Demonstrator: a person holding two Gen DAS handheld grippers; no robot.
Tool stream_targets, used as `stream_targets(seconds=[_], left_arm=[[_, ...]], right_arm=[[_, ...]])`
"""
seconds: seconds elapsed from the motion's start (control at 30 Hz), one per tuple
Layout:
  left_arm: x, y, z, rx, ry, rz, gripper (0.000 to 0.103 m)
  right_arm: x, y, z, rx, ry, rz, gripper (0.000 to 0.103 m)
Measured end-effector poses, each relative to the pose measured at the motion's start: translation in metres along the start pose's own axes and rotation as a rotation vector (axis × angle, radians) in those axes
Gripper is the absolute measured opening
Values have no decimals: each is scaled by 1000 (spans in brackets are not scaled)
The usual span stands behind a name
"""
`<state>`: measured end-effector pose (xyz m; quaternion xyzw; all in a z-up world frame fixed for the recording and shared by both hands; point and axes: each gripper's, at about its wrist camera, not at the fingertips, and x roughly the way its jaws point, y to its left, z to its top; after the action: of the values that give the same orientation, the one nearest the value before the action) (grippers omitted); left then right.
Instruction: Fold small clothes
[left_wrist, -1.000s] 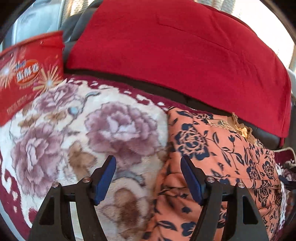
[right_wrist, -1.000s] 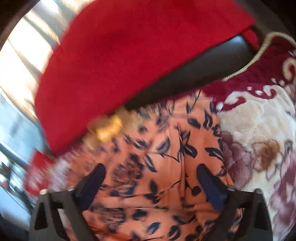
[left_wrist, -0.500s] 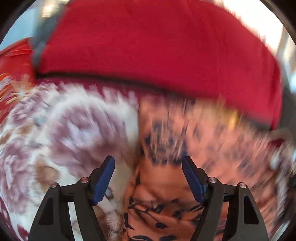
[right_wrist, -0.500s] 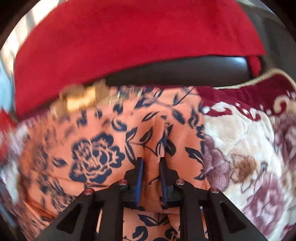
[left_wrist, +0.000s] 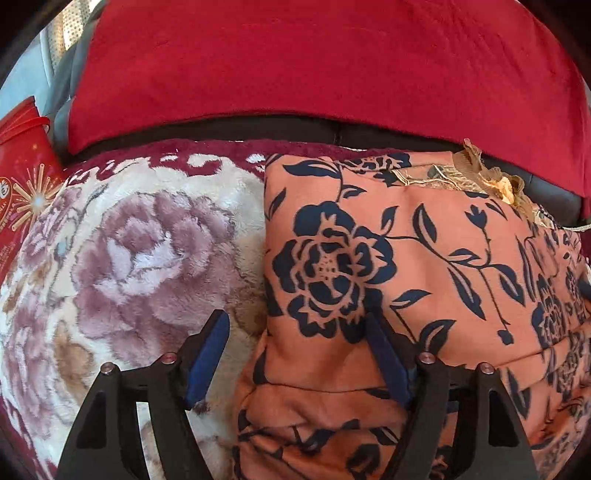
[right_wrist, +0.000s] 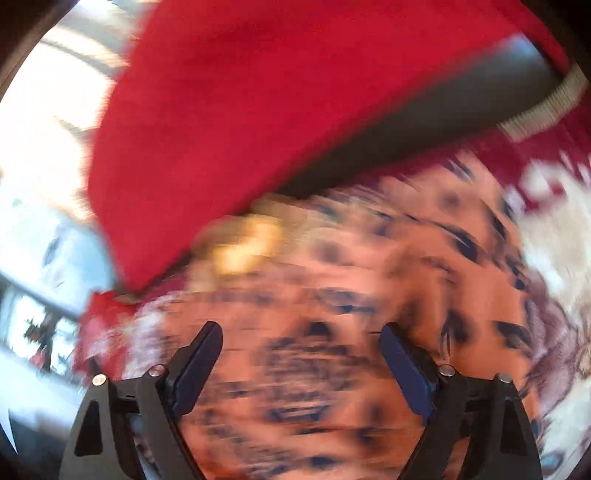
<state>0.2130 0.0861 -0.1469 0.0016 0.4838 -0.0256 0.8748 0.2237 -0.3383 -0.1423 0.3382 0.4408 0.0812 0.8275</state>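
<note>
A: Since half a second ago the right gripper (right_wrist: 301, 363) let go its pinch of the orange floral garment (left_wrist: 388, 266); jaws now wide, nothing between them.

B: Left view?

A: Sharp. Left gripper (left_wrist: 295, 350) jaws wide, empty, straddling the garment's left edge on the floral blanket (left_wrist: 140, 251). Red cushion (left_wrist: 314, 62) behind; red box (left_wrist: 22, 177) cut off.

B: Right view?

A: Smeared. The garment (right_wrist: 332, 295) lies below the jaws, pattern unreadable.

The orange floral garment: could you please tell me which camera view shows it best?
The left wrist view: the orange floral garment is sharp there, folded on the plush blanket. The right wrist view shows it only as a motion-blurred orange mass.
</note>
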Motion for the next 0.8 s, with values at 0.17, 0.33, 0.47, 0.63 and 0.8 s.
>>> stream_targets(seconds=[0.17, 0.33, 0.47, 0.63, 0.8], left_arm=[[-20, 3, 0, -2, -22, 23, 78], [-33, 0, -8, -2, -9, 44, 78], [-80, -5, -24, 4, -104, 53, 78], [-131, -5, -45, 20, -175, 44, 78], [-169, 12, -82, 43, -198, 42, 80]], right_arm=[[-43, 0, -14, 4, -122, 30, 76], [-45, -17, -40, -48, -65, -81, 83], [-91, 6, -60, -79, -145, -64, 85], [-123, 8, -114, -138, -155, -97, 85], [-161, -51, -178, -55, -146, -157, 85]])
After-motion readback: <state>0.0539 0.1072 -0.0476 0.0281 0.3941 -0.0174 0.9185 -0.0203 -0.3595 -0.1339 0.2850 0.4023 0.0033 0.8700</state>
